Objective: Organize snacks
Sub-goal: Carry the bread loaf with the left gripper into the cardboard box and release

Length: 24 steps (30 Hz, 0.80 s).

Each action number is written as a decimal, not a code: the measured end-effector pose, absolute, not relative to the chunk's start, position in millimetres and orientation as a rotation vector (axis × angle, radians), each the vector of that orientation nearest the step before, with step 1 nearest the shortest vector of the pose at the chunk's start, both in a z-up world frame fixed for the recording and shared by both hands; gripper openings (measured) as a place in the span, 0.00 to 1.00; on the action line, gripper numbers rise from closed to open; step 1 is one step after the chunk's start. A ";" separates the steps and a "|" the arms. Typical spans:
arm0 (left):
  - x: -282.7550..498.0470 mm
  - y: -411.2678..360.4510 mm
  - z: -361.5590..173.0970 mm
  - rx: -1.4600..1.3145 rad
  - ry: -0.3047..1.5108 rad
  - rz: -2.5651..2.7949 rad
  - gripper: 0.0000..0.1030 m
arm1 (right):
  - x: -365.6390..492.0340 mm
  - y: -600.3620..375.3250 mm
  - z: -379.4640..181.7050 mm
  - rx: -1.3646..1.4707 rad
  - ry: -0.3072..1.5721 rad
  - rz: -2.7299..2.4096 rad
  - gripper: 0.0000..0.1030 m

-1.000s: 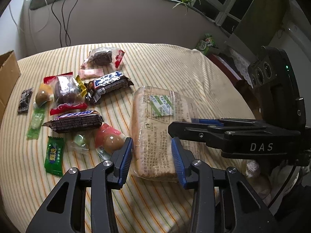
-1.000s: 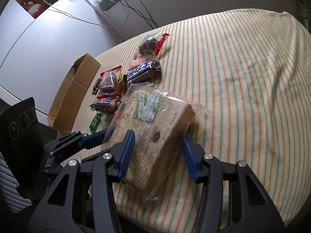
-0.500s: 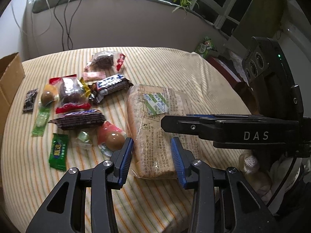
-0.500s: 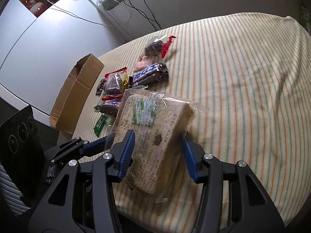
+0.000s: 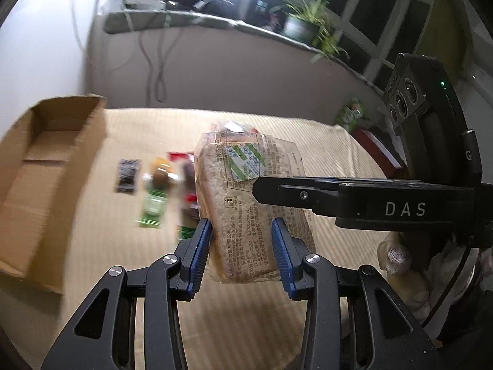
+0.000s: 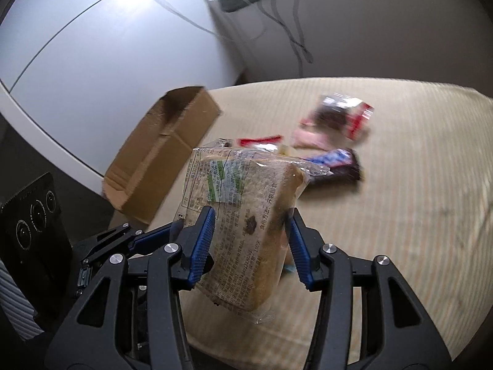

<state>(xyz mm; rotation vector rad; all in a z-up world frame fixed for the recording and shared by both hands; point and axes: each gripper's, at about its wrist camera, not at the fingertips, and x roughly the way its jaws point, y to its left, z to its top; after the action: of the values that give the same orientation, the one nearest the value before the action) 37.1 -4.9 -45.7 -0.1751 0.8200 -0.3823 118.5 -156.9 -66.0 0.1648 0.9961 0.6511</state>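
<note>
Left gripper: blue ribbed pads pressed on both long sides of the clear-plastic bag of sliced brown bread, near its lower end, so it's clamped on it. Right gripper: same loaf, blue pads against its two faces from the other side; bag film bulges a bit btw the pads. Both grip the one bag together.

Loaf is up off the cream striped tablecloth, tilted, top end pointing away from the cams, hanging in front of the loose snacks and somewhat right of the open brown cardboard box.

Handling, my read: light for its size, soft, squashes easily; pads should pinch just enough, more would dent the slices. Film looks slick w/ slack at the ends, so the bag could slide or sag if held by the wrapper tail only. Best hold = mid-body across the firm crust sides, as now, two grippers sharing the load so it doesn't fold. Printed green-and-white label on top is no help for grip.

Further out: small wrapped candies and dark chocolate bar wrappers lie on the cloth behind, blurred. Box sits at the table's left edge, flaps open, seems empty as far as visible. Likely drop spot, but that's a guess.
</note>
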 end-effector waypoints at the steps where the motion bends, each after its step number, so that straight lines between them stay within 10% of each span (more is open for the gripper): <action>1: 36.5 4.8 -42.1 -0.180 0.808 -0.363 0.37 | 120.3 -147.9 -62.5 0.158 0.992 0.666 0.48; 24: 44.8 145.5 -22.3 -0.232 0.707 -0.017 0.37 | 164.1 46.4 -31.9 0.027 0.970 0.949 0.48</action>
<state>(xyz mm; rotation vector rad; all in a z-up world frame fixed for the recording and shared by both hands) 44.8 145.5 -22.3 -0.2323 0.7069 -0.0165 164.1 46.4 -31.9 0.0268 0.9705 0.9489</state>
